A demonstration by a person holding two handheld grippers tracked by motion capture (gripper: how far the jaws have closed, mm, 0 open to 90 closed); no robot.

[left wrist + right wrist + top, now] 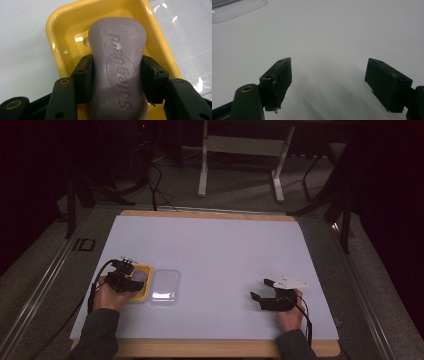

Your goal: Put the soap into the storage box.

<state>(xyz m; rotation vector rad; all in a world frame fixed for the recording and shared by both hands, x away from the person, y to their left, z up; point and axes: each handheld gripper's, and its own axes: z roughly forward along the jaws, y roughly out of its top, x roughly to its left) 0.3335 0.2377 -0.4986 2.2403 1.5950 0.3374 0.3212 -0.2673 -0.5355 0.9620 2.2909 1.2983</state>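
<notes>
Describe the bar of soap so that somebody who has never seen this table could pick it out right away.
Start at the white table and go to its near left corner, where a yellow dish sits beside a clear plastic lid. The soap bar lies over that dish, clamped at its sides by the left gripper. It is the one dull purple, rounded block, with raised lettering on top.

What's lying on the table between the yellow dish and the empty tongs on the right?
A clear plastic lid lies right beside the yellow dish; from there to the right tongs the white table is bare, as the high view shows.
</notes>
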